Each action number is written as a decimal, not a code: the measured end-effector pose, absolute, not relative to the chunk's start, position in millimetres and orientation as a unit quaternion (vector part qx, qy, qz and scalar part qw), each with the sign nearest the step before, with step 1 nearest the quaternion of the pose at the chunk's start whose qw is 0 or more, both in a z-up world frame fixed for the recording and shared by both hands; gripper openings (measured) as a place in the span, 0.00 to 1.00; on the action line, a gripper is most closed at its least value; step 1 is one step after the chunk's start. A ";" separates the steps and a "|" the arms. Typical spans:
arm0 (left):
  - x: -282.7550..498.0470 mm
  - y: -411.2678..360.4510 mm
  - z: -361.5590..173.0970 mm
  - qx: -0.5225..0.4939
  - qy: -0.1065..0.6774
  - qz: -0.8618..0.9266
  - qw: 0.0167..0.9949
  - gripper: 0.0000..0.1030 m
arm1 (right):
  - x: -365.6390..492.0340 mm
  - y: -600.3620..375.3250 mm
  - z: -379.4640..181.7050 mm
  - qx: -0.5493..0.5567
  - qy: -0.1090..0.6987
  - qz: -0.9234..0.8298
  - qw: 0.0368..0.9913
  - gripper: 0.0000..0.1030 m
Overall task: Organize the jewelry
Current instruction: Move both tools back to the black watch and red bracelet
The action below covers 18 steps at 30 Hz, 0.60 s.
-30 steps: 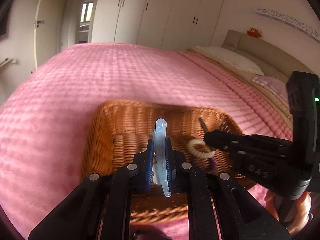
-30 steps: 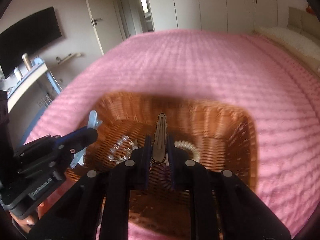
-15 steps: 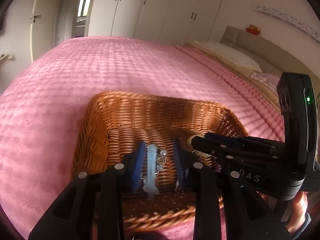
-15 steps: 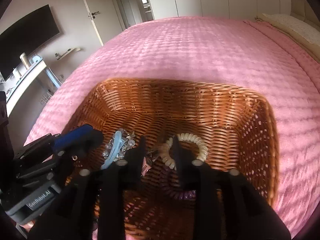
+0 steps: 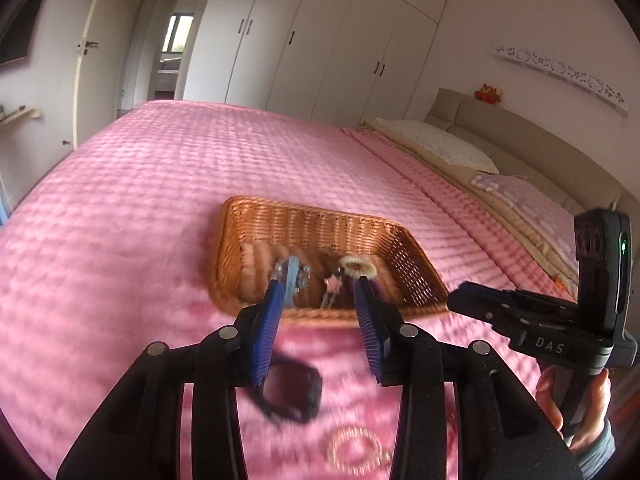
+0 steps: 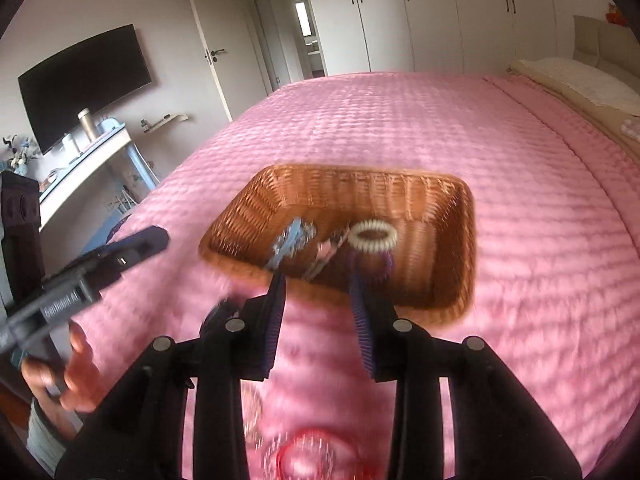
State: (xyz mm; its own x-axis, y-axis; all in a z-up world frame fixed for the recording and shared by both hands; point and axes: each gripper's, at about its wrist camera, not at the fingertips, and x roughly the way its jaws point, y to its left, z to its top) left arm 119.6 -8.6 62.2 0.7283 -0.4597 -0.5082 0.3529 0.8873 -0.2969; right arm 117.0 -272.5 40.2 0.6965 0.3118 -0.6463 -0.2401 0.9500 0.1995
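With both the left gripper point(image 5: 318, 322) and right gripper point(image 6: 316, 316) spread empty short of the rectangular woven wicker basket point(image 5: 416, 264), a fresh pickup is judged due, probably the blurred dark ring-shaped band point(image 5: 290, 394) on the pink quilted bedspread point(image 5: 140, 208).

one wicker basket point(image 5: 320, 220), two hair ties point(image 6: 373, 236) (coiled), two hand-held grippers point(image 5: 318, 298)

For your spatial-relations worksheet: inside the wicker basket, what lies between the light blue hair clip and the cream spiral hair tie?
A pink star hair clip lies between the light blue hair clip and cream spiral hair tie; both wrist views show it.
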 end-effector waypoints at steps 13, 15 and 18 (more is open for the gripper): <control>55.7 10.5 21.7 -0.098 0.332 -0.204 0.916 0.37 | 58.9 -290.8 -35.8 0.028 0.422 0.119 0.898 0.29; 54.4 10.0 13.9 -0.096 0.339 -0.207 0.913 0.37 | 58.7 -291.7 -47.0 0.025 0.429 0.118 0.895 0.29; 54.2 5.5 3.5 -0.084 0.351 -0.219 0.906 0.37 | 60.6 -290.4 -60.1 0.017 0.435 0.118 0.892 0.29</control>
State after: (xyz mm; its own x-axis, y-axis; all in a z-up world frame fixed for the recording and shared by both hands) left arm 54.2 5.5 3.5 0.6576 -0.4567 -0.5992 0.3383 0.8896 -0.3068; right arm 60.6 -290.4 -60.1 0.5933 0.2250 -0.7729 -0.1946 0.9717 0.1335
